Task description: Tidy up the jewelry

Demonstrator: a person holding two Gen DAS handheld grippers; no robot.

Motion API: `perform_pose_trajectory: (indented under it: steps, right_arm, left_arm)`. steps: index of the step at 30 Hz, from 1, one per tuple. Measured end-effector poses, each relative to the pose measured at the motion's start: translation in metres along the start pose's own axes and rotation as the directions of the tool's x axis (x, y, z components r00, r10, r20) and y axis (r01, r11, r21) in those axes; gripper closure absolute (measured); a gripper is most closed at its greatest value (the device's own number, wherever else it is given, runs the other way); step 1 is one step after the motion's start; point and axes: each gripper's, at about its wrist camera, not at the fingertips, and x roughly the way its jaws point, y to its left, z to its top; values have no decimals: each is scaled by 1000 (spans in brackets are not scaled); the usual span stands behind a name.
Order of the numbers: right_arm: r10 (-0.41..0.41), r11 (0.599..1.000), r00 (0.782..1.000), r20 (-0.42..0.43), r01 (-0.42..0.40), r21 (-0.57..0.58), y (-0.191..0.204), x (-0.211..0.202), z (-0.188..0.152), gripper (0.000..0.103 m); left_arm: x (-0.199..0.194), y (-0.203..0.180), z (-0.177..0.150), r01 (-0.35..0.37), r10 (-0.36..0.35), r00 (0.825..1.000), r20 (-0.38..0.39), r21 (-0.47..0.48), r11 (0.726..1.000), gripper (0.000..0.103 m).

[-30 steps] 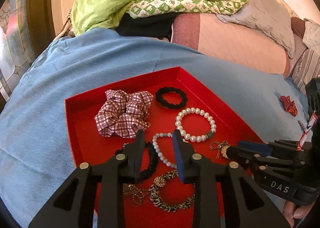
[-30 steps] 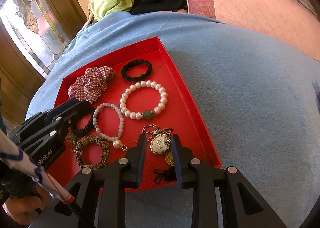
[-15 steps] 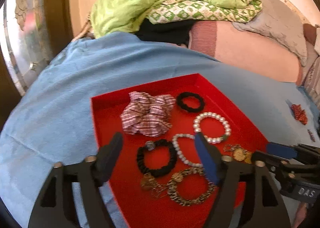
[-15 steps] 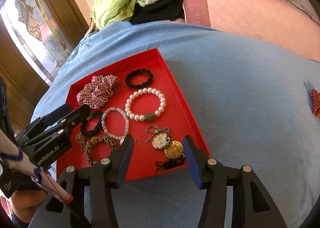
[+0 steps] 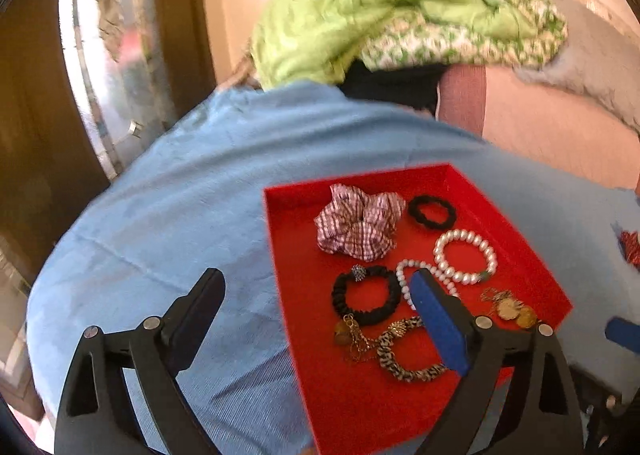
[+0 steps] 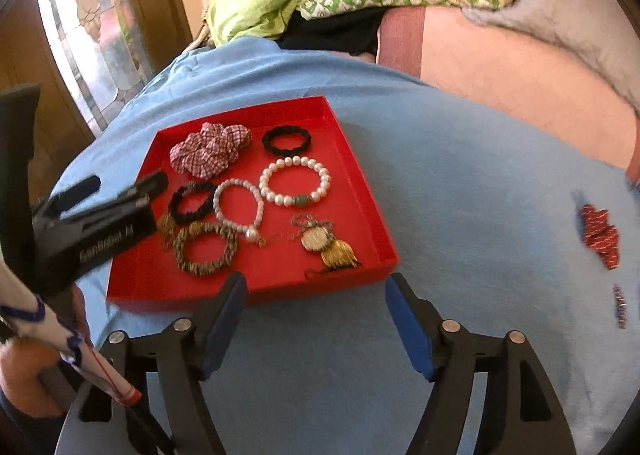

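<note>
Both tools empty above the red tray (image 6: 362, 191), left tool (image 5: 316, 305) and right tool (image 6: 316, 329) jaws just opened wide; next, seemingly, the red bow (image 6: 600, 235) lying on the bed's blue sheet (image 6: 480, 175).

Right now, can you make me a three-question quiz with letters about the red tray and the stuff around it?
1. Where is the checked scrunchie?
A on the blue cloth
B in the red tray
C on the green blanket

2. How many pearl bracelets lie in the tray?
A two
B four
C none

3. How is the right gripper?
A shut on a bracelet
B open, holding nothing
C shut on the tray

Answers: 1 B, it lies at the tray's far corner. 2 A, a big-beaded one and a small-beaded one. 3 B, only blue cloth shows between its fingers.
</note>
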Motion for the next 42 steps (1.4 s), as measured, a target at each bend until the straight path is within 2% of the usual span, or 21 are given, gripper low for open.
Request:
perform_pose_trajectory:
  steps: [4,5,8,10,14,19,22,25,29,35,42]
  right_arm:
    - [-52,997,998,37,54,-55,-3,-30,-21,20]
    - [-66,995,996,52,70,-67,-4,-41,-29,20]
    - [-101,990,990,95,109,-86,-7,-68,-51,19]
    - [-119,987,985,127,131,-90,-9,-85,-66,16]
    - [-134,984,975,178,152,-88,-12,-118,-100,14]
    - [-149,982,959,243,172,-78,-10,-144,-134,12]
    - [-161,977,950,269,191,-91,-7,-149,-151,11]
    - [-155,977,952,266,188,-105,-4,-147,-158,11]
    - [-147,978,955,259,179,-103,-4,-143,-160,11]
    - [-145,982,960,240,170,-84,-8,-136,-159,10]
    - [-145,980,966,216,170,-100,-6,-127,-159,10]
  left_arm:
    - [-43,1,-12,3,-1,999,51,-35,999,7]
    - [-52,1,-16,-1,3,998,64,-39,999,3]
    - [-80,-2,-29,-12,15,995,95,-31,999,2]
    - [-93,-6,-35,-19,22,995,92,-26,999,2]
    - [-120,-20,-56,-102,101,993,55,26,994,2]
    - [-153,-29,-90,-40,38,999,34,73,997,2]
    - [-168,-24,-104,-20,18,999,47,52,998,2]
    - [-176,-16,-113,-22,22,996,81,-2,1000,2]
    - [-179,-14,-118,-80,88,985,151,-59,995,2]
    - [-164,-19,-114,-90,94,991,98,-47,995,2]
    - [-158,-26,-114,-88,89,993,84,-17,996,2]
